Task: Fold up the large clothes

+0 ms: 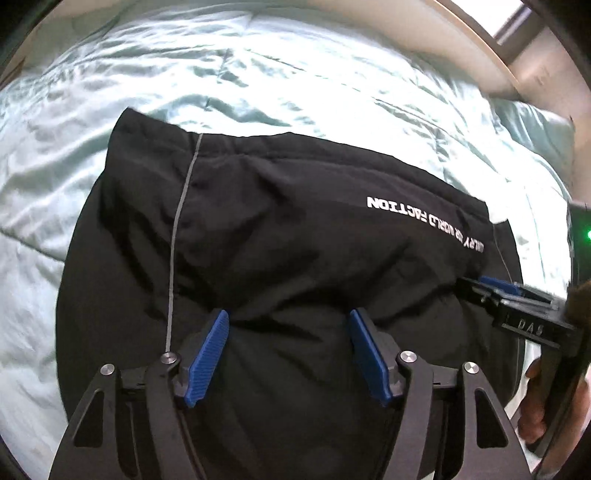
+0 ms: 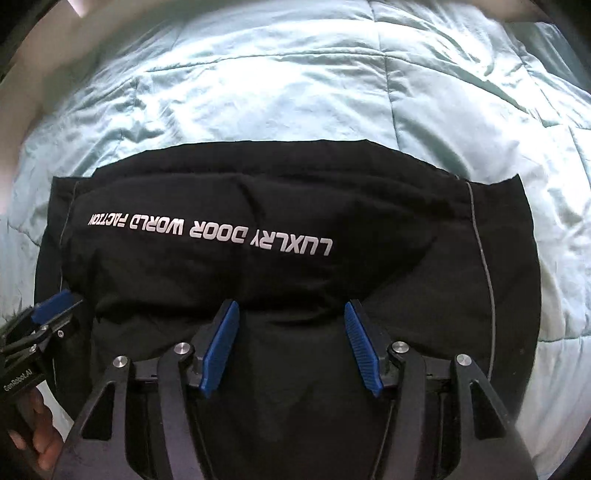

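Note:
A black garment (image 1: pixel 295 236) with white lettering and thin grey piping lies folded on a pale green quilted bedspread (image 1: pixel 184 74); it also fills the right wrist view (image 2: pixel 280 229). My left gripper (image 1: pixel 289 317) is open, its blue pads either side of a raised fold at the garment's near edge. My right gripper (image 2: pixel 291 310) is open the same way over the near edge. The right gripper shows at the right of the left wrist view (image 1: pixel 498 286), and the left gripper at the left of the right wrist view (image 2: pixel 55 301), both just over the garment.
The bedspread (image 2: pixel 295 81) spreads out beyond and beside the garment. A beige bed frame or wall edge (image 1: pixel 461 48) curves along the far side, with a window (image 1: pixel 517 18) at the top right. A pillow end (image 1: pixel 532 122) lies at the far right.

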The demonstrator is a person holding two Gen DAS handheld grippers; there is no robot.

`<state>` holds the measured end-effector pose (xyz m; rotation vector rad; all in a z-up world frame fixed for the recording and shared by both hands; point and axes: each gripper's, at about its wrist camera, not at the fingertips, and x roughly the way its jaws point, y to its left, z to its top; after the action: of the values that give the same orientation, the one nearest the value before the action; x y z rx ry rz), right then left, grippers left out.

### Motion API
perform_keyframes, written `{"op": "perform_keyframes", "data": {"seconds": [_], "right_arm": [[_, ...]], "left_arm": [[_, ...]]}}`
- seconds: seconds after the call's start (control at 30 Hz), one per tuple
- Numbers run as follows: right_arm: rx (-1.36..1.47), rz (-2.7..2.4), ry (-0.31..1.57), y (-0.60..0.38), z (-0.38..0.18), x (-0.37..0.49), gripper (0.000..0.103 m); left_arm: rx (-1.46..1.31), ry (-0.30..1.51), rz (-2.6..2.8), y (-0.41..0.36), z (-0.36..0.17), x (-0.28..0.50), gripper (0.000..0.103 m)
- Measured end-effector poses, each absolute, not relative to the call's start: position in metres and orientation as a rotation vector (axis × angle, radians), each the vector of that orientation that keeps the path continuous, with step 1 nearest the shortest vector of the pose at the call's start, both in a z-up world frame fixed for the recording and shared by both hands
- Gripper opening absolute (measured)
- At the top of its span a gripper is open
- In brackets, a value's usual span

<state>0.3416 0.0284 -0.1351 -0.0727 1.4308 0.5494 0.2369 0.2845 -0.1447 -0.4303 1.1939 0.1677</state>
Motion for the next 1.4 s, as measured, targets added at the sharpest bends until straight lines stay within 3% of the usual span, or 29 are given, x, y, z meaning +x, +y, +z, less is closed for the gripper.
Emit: {"op": "perform_keyframes", "data": {"seconds": [0.8, 1.07, 1.27, 1.4], "right_arm": [[-0.043, 0.549, 1.354, -0.055, -0.049, 0.225, 0.066], [0.031, 0.405, 1.397, -0.120, -0.094, 0.266, 0.069], [0.151, 0.377, 1.391, -0.151, -0.122, 0.318, 0.069], [0.197, 0.415, 1.367, -0.152, -0.128, 0.337, 0.069]], "left_arm": [[-0.268, 1.054, 0.142, 0.243, -0.040, 0.124, 0.070], [-0.324, 1.164, 0.306, 0.315, -0.085, 0.131, 0.070], [-0.780, 1.151, 0.303, 0.409, -0.131, 0.138, 0.070], [-0.902, 1.175, 0.235, 0.427, -0.157, 0.149, 0.073]]}}
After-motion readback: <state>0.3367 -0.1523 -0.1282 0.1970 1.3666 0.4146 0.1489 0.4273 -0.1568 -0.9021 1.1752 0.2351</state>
